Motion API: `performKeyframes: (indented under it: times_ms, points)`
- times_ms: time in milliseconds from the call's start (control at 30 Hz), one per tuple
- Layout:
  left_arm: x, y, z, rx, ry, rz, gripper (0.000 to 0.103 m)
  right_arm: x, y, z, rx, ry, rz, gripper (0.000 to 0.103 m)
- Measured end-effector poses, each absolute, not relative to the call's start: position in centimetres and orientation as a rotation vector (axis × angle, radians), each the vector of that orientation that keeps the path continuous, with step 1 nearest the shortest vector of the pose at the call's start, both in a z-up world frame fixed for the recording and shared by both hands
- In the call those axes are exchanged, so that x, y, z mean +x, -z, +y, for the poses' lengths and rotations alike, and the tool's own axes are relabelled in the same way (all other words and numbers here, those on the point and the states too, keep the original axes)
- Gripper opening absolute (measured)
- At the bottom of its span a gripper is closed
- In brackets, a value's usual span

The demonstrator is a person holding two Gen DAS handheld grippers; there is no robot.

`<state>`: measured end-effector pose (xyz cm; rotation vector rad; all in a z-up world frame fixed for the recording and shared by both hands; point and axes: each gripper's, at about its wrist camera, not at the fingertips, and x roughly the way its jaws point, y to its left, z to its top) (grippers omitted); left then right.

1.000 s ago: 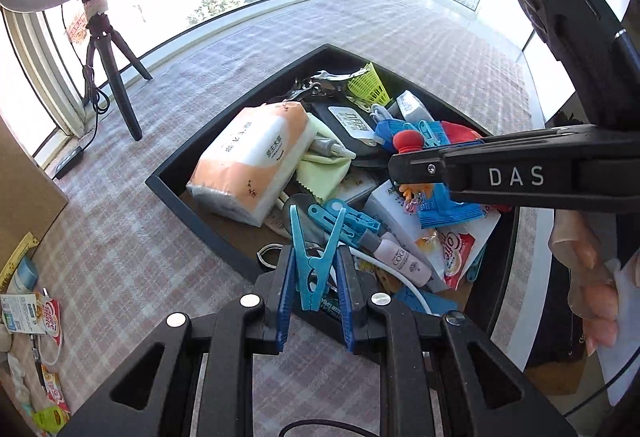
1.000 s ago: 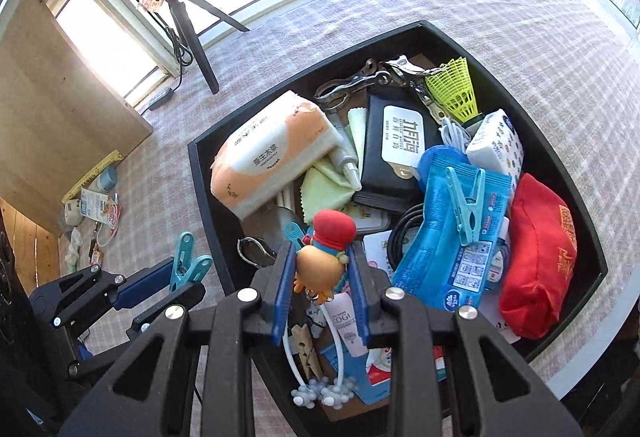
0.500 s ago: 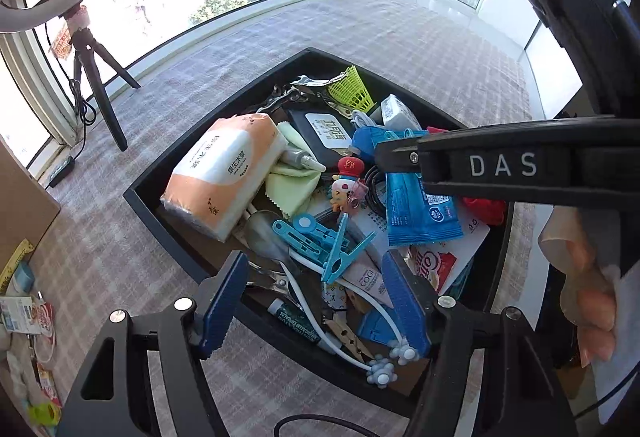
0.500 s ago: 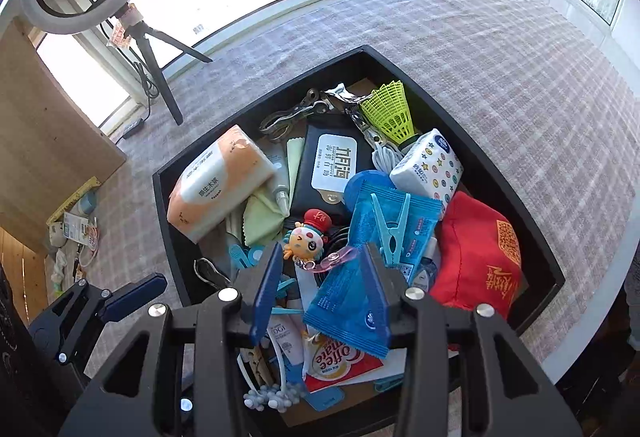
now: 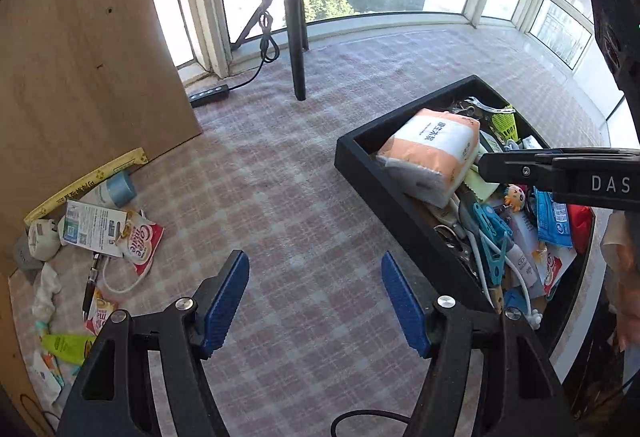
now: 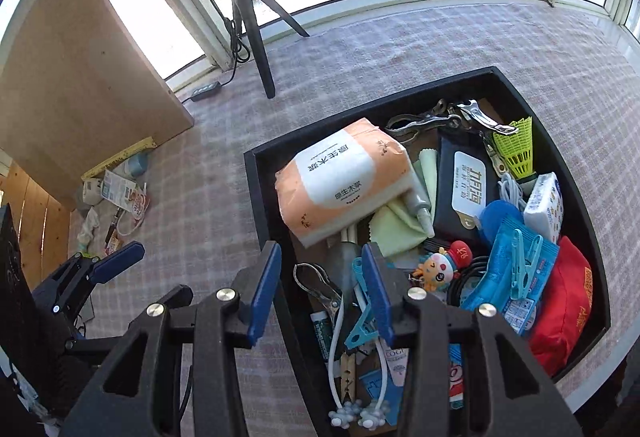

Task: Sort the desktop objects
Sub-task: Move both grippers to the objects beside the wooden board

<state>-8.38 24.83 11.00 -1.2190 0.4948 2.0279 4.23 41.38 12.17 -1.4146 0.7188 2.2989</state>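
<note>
- Left wrist view: the left gripper (image 5: 314, 303) hangs over the bare checked cloth of the worktop (image 5: 280, 197), its blue pads spread wide with nothing between them.
- The black tray (image 5: 384, 193) lies up and to the right of it, well clear of the pads — crammed with an orange-and-white tissue pack (image 5: 432, 153), light-blue clothespins (image 5: 494, 233) and a small cartoon figurine (image 5: 514, 194).
- To the left, against a wooden board (image 5: 80, 57), lies a scatter of loose things, among them a Coffee-mate sachet (image 5: 140, 241) and a roll of blue tape (image 5: 120, 183).
- Right wrist view: the right gripper (image 6: 320, 291) stands over the tray's near-left wall (image 6: 272, 237); its jaws are partly apart and hold nothing.
- The left pad is outside the wall, the right one over the contents, just above a blue clothespin (image 6: 362, 329).
- The figurine (image 6: 440, 267) lies just right of the right pad, not touching; the tissue pack (image 6: 344, 181) sits beyond the fingertips, a red pouch (image 6: 564, 301) at the tray's right.
</note>
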Motion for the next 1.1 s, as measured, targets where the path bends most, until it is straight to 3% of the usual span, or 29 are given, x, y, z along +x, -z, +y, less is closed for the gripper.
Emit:
performKeyframes:
  times_ms: [233,433,533,633,1100]
  points:
    - [-17.7,-10.3,13.8,-1.357,-2.247,0.384,0.066,-5.2,-12.7,35.8,-1.529,-2.454,0.588,0.048]
    - [-26.2,-9.5,3.9,-1.466,-2.422,0.227,0.066,-13.5,-12.1,31.9,-1.566,-2.55,0.6,0.048]
    - [-30.4,-8.6,-0.1,-1.547,-2.463,0.074,0.063,-17.4,-11.0,30.5,-1.569,-2.556,0.636,0.048]
    - [-33.4,-7.6,-2.1,-1.584,-2.449,-0.041,0.054,-20.8,-9.3,29.1,-1.611,-2.539,0.67,0.048]
    - [-37.5,-3.0,2.2,-1.612,-2.406,0.184,0.054,-28.6,-4.0,26.2,-1.706,-2.485,0.746,0.048]
